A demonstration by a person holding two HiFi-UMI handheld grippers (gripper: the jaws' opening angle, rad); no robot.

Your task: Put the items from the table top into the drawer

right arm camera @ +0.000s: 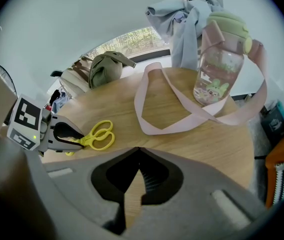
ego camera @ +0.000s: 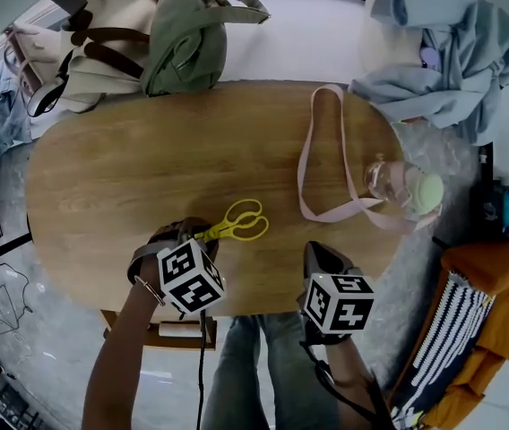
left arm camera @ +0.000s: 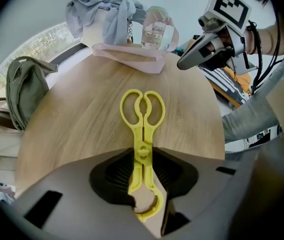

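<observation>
Left gripper is clamping the shaft of the yellow plastic scissor-handled tongs, which are lying flat near the front edge of the oval wooden table. Right gripper is hovering just beside it, jaws pressed together, gripping nothing.

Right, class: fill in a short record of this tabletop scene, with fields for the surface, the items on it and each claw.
surface: oval wooden table
near item: yellow plastic scissor-shaped tool, on the table
right-end item: clear pink water bottle with green lid, upright
strap: pale pink strap, looped across the wood
far end: beige bag, green bag, blue-grey garment
left claw: closed on the yellow tool
right claw: shut, nothing between
</observation>
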